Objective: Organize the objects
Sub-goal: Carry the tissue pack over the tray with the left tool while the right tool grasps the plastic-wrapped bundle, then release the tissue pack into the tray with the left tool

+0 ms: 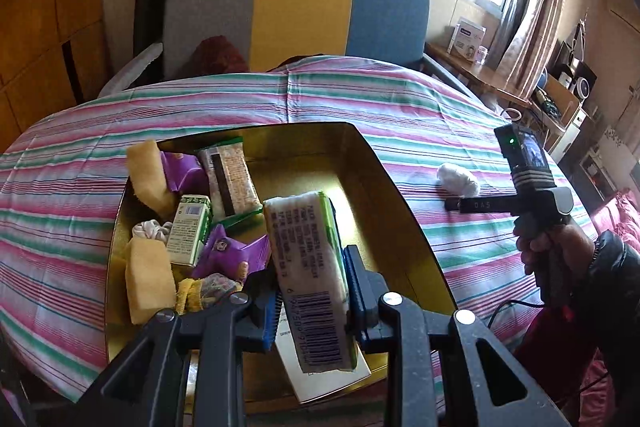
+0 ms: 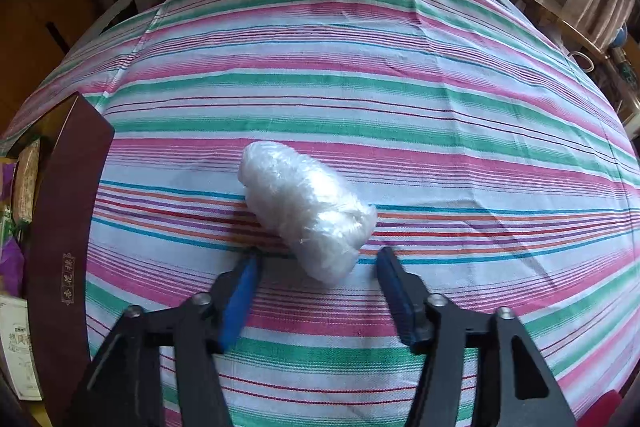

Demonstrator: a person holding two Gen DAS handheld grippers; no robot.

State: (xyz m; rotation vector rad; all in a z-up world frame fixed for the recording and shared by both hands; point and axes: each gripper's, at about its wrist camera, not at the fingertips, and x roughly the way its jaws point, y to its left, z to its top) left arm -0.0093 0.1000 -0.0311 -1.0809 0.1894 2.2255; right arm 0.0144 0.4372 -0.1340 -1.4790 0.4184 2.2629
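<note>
Left hand-held gripper [image 1: 312, 301] clamped on a white barcoded packet [image 1: 310, 267], poised over the gold-lined box [image 1: 404, 227] for dropping among the snacks. Right hand-held gripper [image 2: 316, 267] spread wide, straddling the plastic-wrapped bundle [image 2: 306, 209] mid-table, ready to pinch it.

Box [image 1: 384, 187]: glossy gold metallic lining
Tablecloth [image 2: 360, 67]: matt woven striped cloth
Bundle [image 2: 306, 209]: crinkled translucent plastic
Packet [image 1: 308, 267]: glossy plastic wrap
</note>
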